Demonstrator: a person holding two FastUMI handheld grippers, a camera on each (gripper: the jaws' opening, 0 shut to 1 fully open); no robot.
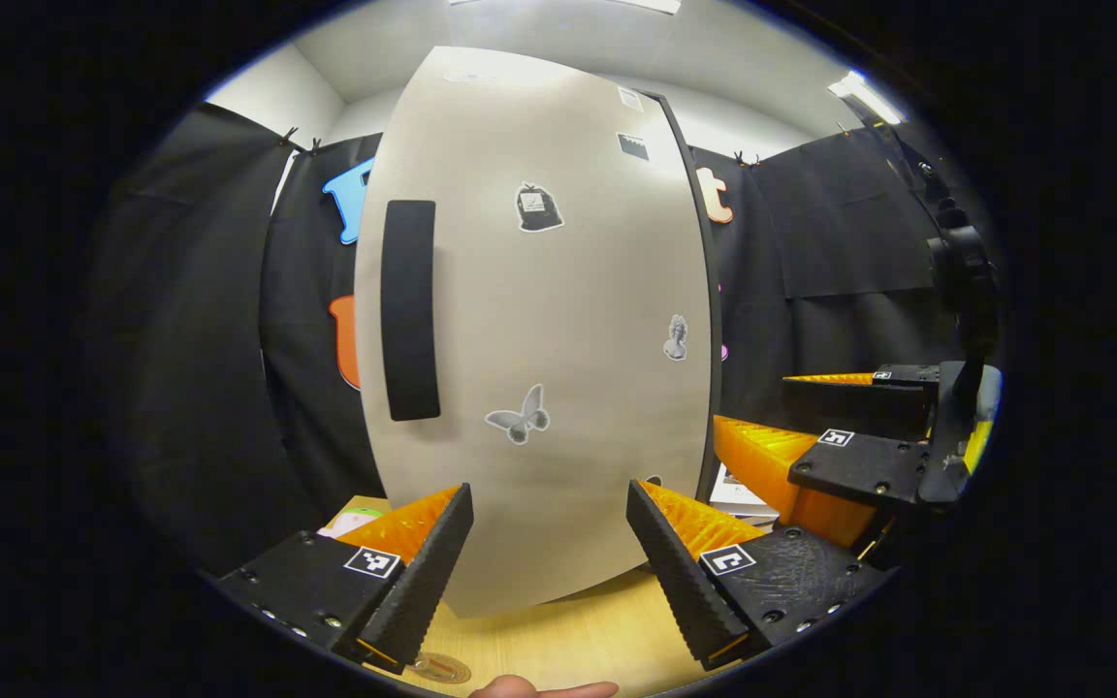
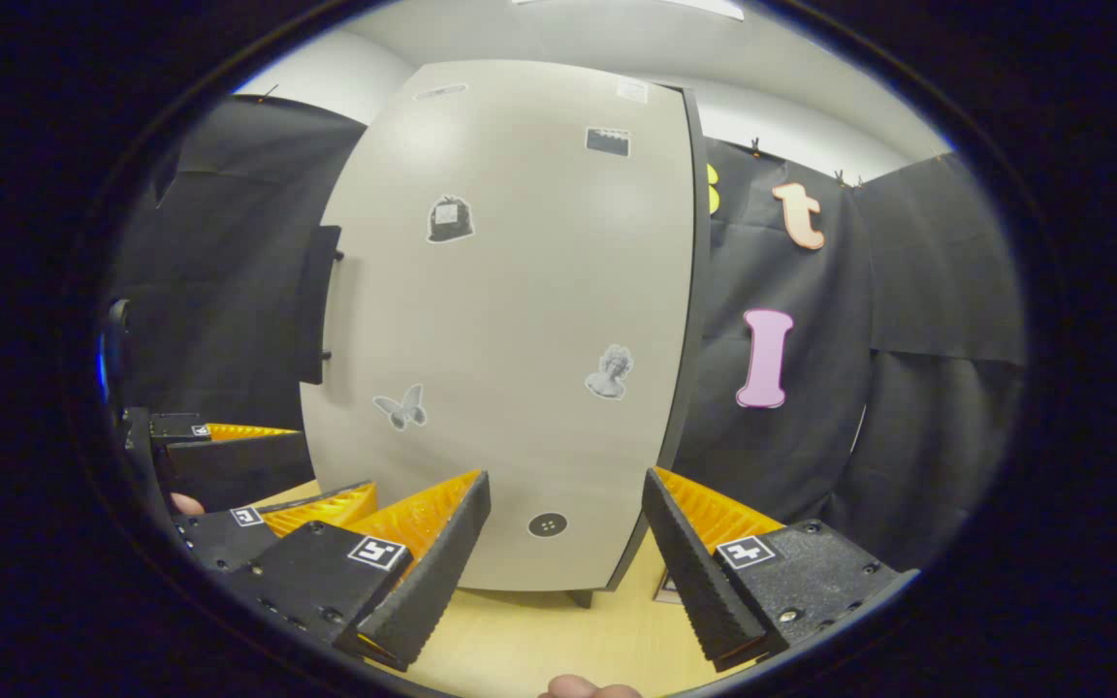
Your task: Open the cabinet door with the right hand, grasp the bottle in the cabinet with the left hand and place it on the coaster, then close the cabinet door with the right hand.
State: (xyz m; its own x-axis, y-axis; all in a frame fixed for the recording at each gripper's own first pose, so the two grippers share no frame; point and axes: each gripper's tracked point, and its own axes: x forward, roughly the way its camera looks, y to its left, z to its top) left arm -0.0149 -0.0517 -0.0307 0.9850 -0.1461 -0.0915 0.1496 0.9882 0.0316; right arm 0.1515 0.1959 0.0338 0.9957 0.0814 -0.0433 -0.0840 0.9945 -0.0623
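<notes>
Your right tool (image 2: pixel 566 528) hangs with its fingers spread wide and nothing between them, facing the cabinet door (image 2: pixel 510 320), which lies flush shut. Your left tool (image 1: pixel 549 538) is likewise spread and empty, just beside it. A shut door fits both ends of the job: bottle waiting inside, or bottle out and door swung back. If you go for the door, take the dark handle (image 2: pixel 318 302) on its far edge squarely, both fingers on it, and pull along the hinge arc. The bottle cannot be seen; a pale shape at the surface (image 1: pixel 558 640) edge might be the coaster, too cropped to tell
</notes>
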